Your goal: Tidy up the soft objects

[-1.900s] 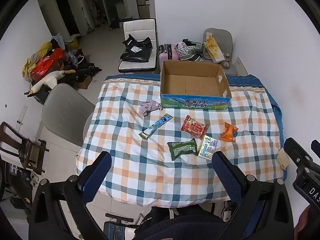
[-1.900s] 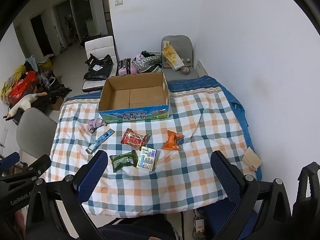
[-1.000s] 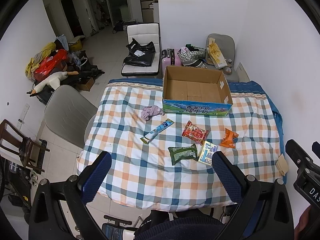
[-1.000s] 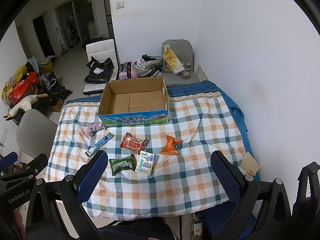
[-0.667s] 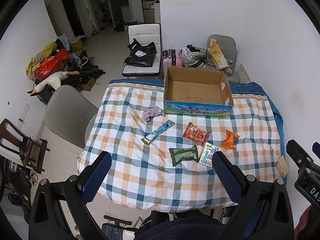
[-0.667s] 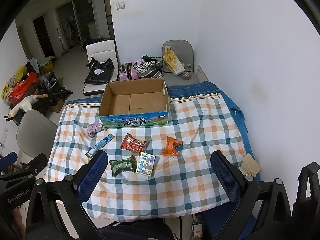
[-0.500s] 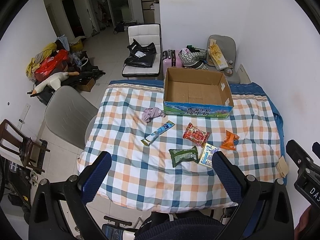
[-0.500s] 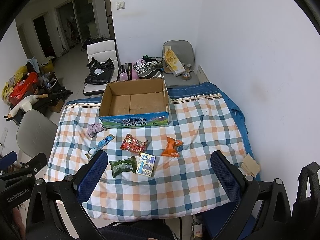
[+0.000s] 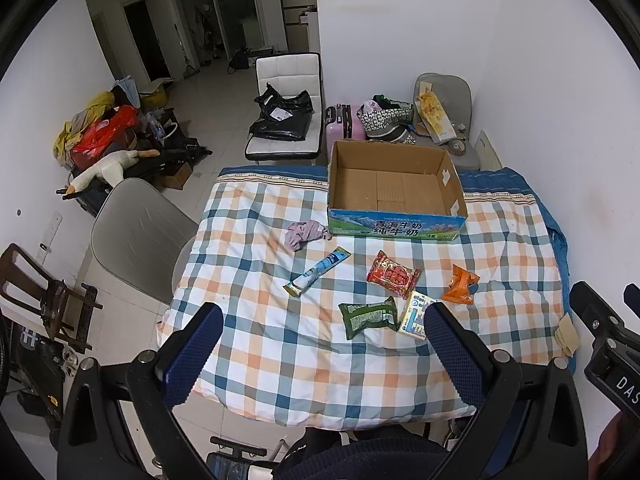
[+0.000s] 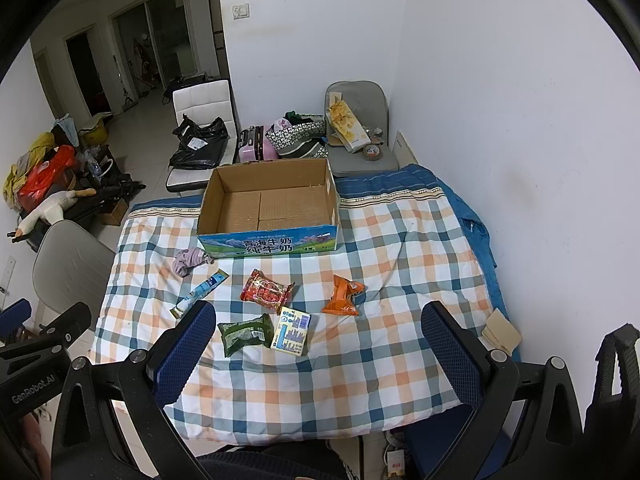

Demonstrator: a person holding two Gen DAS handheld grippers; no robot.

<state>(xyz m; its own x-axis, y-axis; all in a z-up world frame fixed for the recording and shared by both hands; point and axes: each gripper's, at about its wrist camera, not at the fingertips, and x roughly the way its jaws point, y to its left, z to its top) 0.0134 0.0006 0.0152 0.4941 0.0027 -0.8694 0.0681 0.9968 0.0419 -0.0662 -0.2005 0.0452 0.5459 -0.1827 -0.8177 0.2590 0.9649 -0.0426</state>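
On the checked tablecloth (image 9: 280,344) lie a crumpled lilac cloth (image 9: 304,233), a blue-white tube (image 9: 317,273), a red snack pack (image 9: 393,275), an orange pack (image 9: 460,290), a green pack (image 9: 369,316) and a small white-blue carton (image 9: 415,314). An empty open cardboard box (image 9: 394,190) stands at the far side. The same items show in the right wrist view: cloth (image 10: 190,259), tube (image 10: 199,293), red pack (image 10: 265,291), orange pack (image 10: 342,289), green pack (image 10: 245,333), carton (image 10: 291,330), box (image 10: 272,206). My left gripper (image 9: 322,350) and right gripper (image 10: 314,346) are open, empty, high above the near edge.
A grey chair (image 9: 136,236) stands left of the table. A white chair (image 9: 286,120) with black bags, a pink suitcase (image 9: 340,126) and a grey chair with clutter (image 9: 440,116) stand behind it. A white wall runs along the right. Beige pads (image 10: 500,334) lie at the table's right edge.
Both grippers have risen and drawn back a little, so the table looks smaller and farther. Nothing on the table has moved.
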